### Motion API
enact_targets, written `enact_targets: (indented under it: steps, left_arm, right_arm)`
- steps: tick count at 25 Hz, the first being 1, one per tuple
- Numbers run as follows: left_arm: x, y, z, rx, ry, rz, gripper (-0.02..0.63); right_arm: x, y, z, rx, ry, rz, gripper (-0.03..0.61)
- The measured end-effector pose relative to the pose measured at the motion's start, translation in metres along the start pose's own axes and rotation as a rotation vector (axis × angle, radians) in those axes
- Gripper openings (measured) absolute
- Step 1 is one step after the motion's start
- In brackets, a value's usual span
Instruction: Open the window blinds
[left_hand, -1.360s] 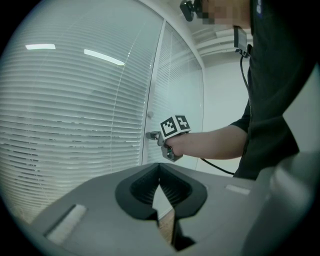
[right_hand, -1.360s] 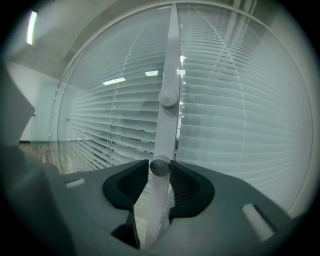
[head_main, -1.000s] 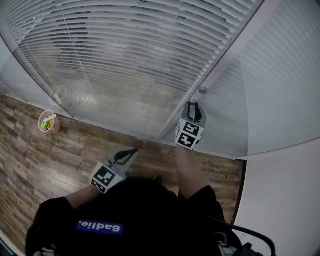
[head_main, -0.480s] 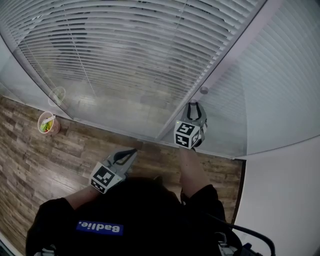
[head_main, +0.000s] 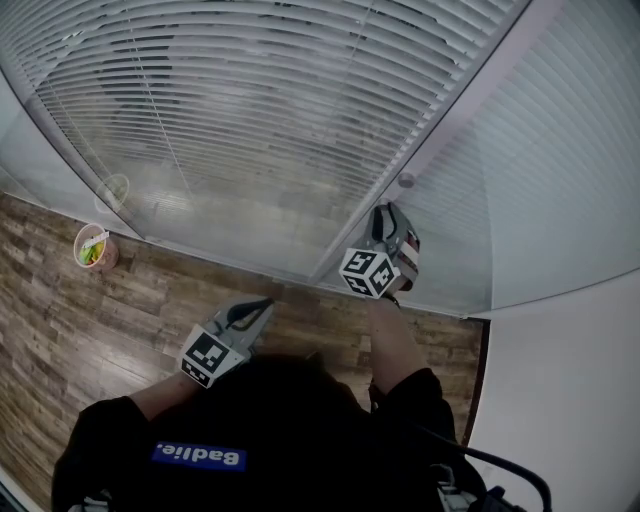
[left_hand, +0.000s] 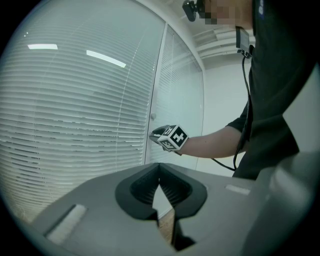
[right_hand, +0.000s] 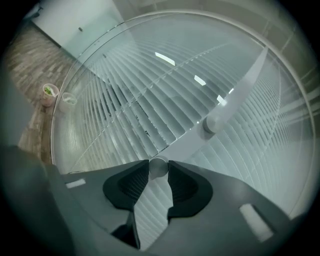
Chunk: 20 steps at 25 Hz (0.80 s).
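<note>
White slatted blinds (head_main: 260, 120) hang behind a glass wall, split by a pale upright frame (head_main: 455, 110). In the right gripper view my right gripper (right_hand: 159, 169) is shut on a small round knob (right_hand: 158, 166) on that frame, with a second knob (right_hand: 209, 123) further along it. From the head view the right gripper (head_main: 386, 213) sits just below that second knob (head_main: 405, 181), against the frame. My left gripper (head_main: 266, 303) is held low over the wood floor, away from the glass, shut and holding nothing. The left gripper view shows its jaw tips touching (left_hand: 160, 172), and the right gripper (left_hand: 154, 134) at the frame.
A pink cup (head_main: 93, 246) with green contents stands on the wood floor (head_main: 70, 320) by the glass at left, mirrored in the pane. A white wall (head_main: 560, 400) closes the right side. A black cable (left_hand: 244, 100) hangs from the person's chest.
The right gripper has rolled about its own axis on the knob, turning its marker cube. Its place and the left gripper are unchanged. The slats look much the same.
</note>
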<state>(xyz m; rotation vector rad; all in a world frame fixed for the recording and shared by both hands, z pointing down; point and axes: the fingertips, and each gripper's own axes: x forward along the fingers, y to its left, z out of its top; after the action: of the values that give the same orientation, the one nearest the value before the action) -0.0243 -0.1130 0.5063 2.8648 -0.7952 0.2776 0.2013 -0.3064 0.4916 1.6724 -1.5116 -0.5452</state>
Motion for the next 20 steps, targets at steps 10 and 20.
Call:
enact_targets:
  steps: [10, 20]
  left_arm:
    - [-0.0013, -0.0006, 0.0033, -0.007, 0.005, 0.003, 0.000]
    - [-0.0018, -0.0010, 0.0001, -0.019, 0.015, 0.012, 0.000]
  right_arm:
    - [-0.0031, -0.0004, 0.0007, -0.101, -0.032, 0.034, 0.167]
    - [-0.0030, -0.0076, -0.0069, 0.874, -0.046, 0.209, 0.201]
